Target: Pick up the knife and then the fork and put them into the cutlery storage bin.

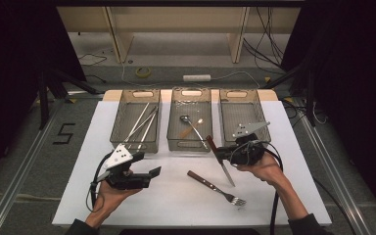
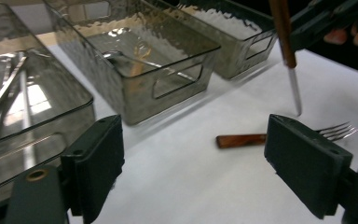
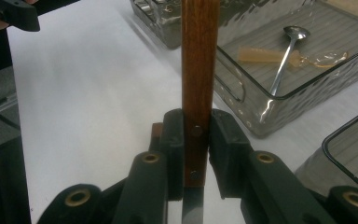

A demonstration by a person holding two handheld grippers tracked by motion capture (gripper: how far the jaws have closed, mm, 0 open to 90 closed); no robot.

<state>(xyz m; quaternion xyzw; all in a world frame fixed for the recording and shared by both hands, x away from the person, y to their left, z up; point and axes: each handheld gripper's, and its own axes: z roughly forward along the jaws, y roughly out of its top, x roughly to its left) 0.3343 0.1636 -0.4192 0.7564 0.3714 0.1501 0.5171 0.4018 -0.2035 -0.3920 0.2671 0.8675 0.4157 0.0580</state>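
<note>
My right gripper (image 1: 221,154) is shut on a knife (image 1: 227,172) with a brown wooden handle. The knife hangs tilted, its blade tip down near the white table. In the right gripper view the pads (image 3: 174,135) clamp both sides of the handle (image 3: 198,70), with my right gripper (image 3: 197,128) seen around the rivets. A fork (image 1: 215,187) with a wooden handle lies flat on the table just in front. My left gripper (image 1: 147,164) is open and holds nothing. In the left gripper view the fork (image 2: 242,139) lies beyond my left gripper (image 2: 196,154), and the knife (image 2: 286,51) hangs farther off.
Three clear trays stand in a row at the back of the white table (image 1: 127,205). The left tray (image 1: 116,125) holds long metal utensils, the middle tray (image 1: 171,122) holds a metal spoon (image 1: 190,123) and a clear one, and the right tray (image 1: 223,115) looks bare.
</note>
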